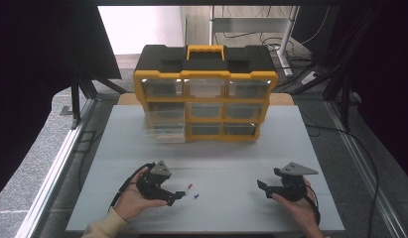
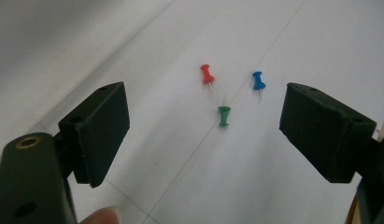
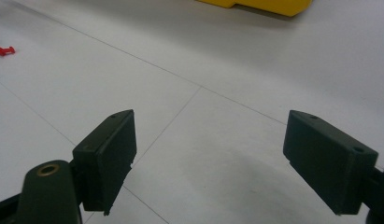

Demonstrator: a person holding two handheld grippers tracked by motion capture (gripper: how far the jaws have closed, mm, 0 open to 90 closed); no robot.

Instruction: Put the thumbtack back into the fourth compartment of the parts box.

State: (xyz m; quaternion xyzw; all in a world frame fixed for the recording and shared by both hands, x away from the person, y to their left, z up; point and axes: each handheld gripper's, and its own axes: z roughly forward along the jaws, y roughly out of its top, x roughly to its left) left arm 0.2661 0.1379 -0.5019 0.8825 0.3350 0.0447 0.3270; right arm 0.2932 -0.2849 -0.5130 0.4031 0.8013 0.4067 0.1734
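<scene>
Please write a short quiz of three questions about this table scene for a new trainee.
1. True or false: the left gripper is shut on the small red plastic push pin.
2. How many push pins lie ahead of the left gripper?
3. On the yellow and black plastic drawer organiser, which drawer is pulled out? A: top right. B: bottom left. C: middle.

Key
1. False: its jaws stand open, and the pin lies free on the white table.
2. Three: red, small blue plastic push pin, small green plastic push pin.
3. B.

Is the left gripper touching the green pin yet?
Apart. In the left gripper view the green pin lies on the table ahead of the open left gripper, with bare surface between it and both jaws.
</scene>
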